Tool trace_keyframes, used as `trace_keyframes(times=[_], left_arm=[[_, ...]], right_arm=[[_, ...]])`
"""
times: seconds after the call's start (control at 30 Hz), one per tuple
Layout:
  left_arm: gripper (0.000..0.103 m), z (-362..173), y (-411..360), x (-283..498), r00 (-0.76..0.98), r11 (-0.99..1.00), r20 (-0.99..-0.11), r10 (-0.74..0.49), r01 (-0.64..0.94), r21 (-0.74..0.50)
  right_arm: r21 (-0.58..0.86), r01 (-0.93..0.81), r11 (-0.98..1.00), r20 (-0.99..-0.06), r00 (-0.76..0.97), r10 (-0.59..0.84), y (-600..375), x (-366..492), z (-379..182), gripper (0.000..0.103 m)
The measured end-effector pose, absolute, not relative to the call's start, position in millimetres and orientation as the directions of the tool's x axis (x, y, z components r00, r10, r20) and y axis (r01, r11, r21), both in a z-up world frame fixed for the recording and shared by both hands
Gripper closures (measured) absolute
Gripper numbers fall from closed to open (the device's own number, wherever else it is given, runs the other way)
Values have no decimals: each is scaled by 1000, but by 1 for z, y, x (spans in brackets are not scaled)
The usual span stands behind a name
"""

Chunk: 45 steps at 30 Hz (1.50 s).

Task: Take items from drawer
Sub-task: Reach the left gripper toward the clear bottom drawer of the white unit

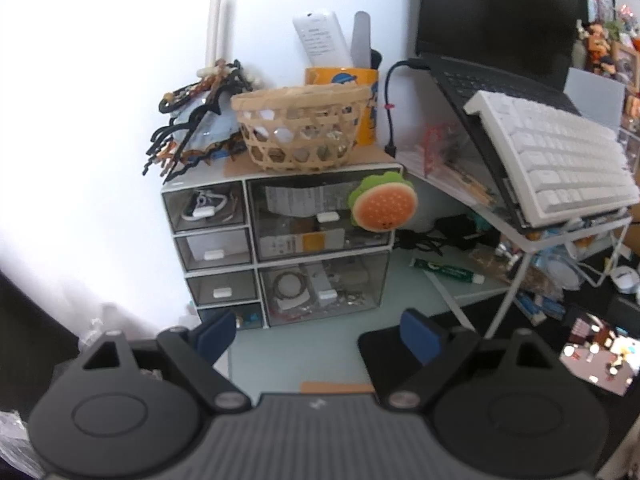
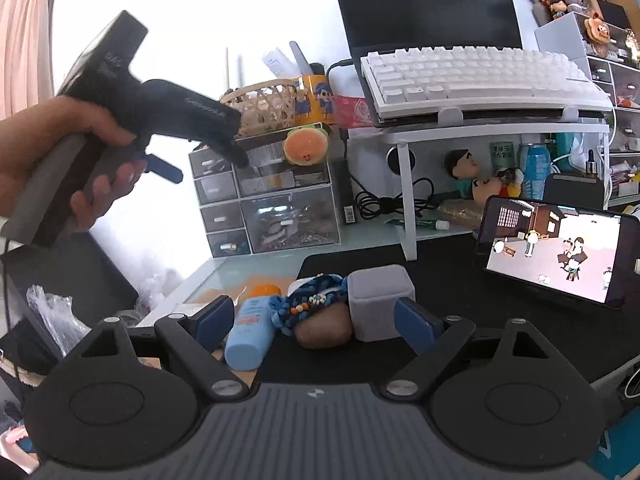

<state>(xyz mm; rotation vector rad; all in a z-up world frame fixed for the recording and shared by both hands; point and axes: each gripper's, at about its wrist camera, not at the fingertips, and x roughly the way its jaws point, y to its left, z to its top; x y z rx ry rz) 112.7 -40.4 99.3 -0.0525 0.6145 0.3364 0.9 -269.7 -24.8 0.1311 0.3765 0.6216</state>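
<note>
The left hand-held gripper [image 1: 316, 332] hangs with its blue pads apart and nothing between them, pointing straight at the clear drawer unit [image 1: 280, 248] standing ahead of it at the back of the table [image 1: 304, 356], every drawer front in view flush and shut. That makes it the nearer of the two; the right hand-held gripper [image 2: 314, 316], likewise spread and empty, hovers further back over a sunscreen bottle [image 2: 250, 326], a beaded cord bundle [image 2: 310, 304], a brown pouch [image 2: 324, 330] and a grey box [image 2: 380, 302] (items that could be drawer contents already set out, or simply table clutter). No label is sharp enough to read, not even the bottle's orange print.
</note>
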Motion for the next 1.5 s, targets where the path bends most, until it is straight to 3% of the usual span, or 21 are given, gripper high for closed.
trace_keyframes(times=[0.2,0.27,0.33,0.4,0.9,1.17,1.33,1.5], left_arm=[[12,101,-44,126,750,943,-588,302,-326,68],[14,101,-44,131,743,942,-596,303,-327,71],[25,100,-43,136,735,941,-606,306,-329,76],[29,100,-43,139,729,941,-613,304,-332,72],[42,84,-32,164,681,921,-652,334,-382,73],[52,77,-26,183,659,911,-673,336,-410,53],[64,70,-29,192,642,906,-679,356,-416,82],[67,62,-36,200,635,910,-687,353,-405,93]], right_arm=[[247,-542,803,-302,744,596,-272,2,-29,13],[251,-542,802,-302,743,597,-274,4,-31,13],[262,-543,798,-299,741,602,-278,4,-31,13],[272,-544,794,-295,738,607,-283,5,-31,13],[341,-548,764,-270,721,638,-315,11,-33,14],[353,-549,758,-251,725,642,-318,10,-35,14],[353,-558,751,-254,716,651,-319,8,-36,14],[355,-563,746,-248,713,656,-322,6,-36,14]])
